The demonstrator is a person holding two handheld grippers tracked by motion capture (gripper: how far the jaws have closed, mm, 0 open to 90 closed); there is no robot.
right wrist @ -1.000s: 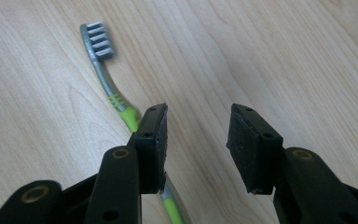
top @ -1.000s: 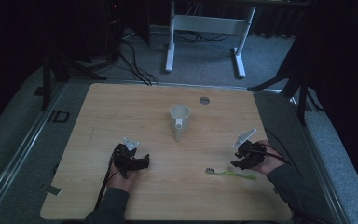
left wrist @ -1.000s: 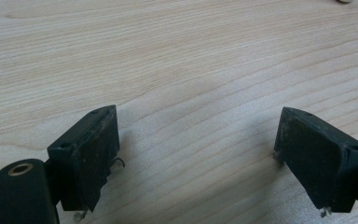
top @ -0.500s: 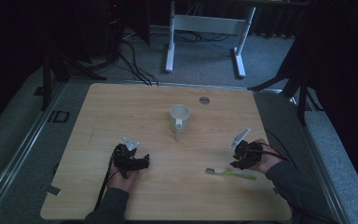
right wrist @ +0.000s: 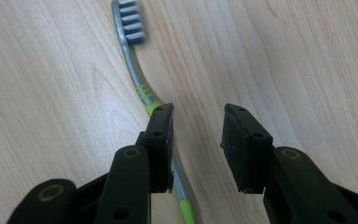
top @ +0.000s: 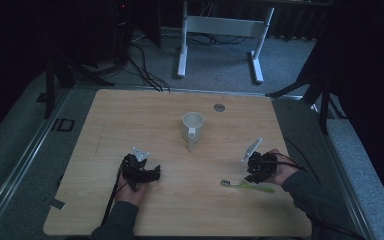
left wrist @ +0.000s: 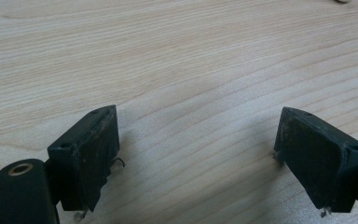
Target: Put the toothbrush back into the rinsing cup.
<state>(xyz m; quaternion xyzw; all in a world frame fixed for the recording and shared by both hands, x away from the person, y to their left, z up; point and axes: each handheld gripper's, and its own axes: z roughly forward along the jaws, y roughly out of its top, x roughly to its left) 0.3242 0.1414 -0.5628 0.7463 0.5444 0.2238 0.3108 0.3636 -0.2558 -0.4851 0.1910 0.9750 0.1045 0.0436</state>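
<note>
Claw (right wrist: 196,123) low over toothbrush (right wrist: 142,91), seemingly untouched.

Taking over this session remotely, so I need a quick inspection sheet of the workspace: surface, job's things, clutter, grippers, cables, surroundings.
Surface: wooden table, bare light wood, with a small round grey disc near its far edge.
Job's things: green toothbrush flat on the table, bristle end toward the middle; white mug upright at centre.
Clutter: nothing seen.
Grippers: right gripper low over the toothbrush handle, jaws just been closing, pads not pressing on it, one jaw on top of the handle rather than astride it. Left gripper open wide over bare wood.
Cables: one trails from each gripper toward the person; more lie on the floor beyond.
Surroundings: dark room, grey carpet, white stand legs behind the table.
</note>
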